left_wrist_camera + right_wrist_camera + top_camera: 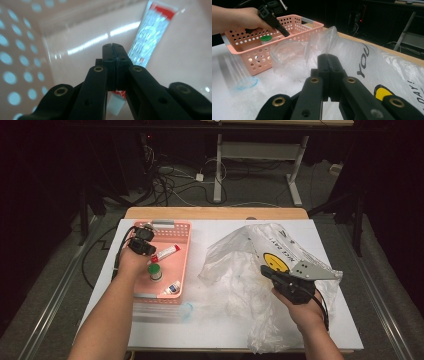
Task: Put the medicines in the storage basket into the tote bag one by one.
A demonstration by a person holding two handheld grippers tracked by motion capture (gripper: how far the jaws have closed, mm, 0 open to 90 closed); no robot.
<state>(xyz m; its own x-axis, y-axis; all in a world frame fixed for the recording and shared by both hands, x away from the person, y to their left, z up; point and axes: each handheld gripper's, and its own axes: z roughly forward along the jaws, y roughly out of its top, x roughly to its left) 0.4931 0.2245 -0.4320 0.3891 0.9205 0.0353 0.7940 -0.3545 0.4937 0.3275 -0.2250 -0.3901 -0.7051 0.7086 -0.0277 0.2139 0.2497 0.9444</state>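
Observation:
My left gripper (151, 251) reaches down into a pink perforated basket (186, 250). Its jaws are shut with nothing between them (112, 46), just above a red and white tube (152, 32) lying on the basket floor (167, 252). From the right gripper view, the left gripper (287, 34) points down behind the basket's rim (259, 57). My right gripper (263, 269) is shut on a fold of a clear plastic bag (235, 270) with a yellow smiley face (275, 261). The film rises straight out of the closed tips (327, 57).
A green-capped bottle (155, 270) and a small tube (171, 287) also lie in the basket. A clear bluish round lid (186, 309) rests on the white table in front of it. The crumpled bag covers the table's right half.

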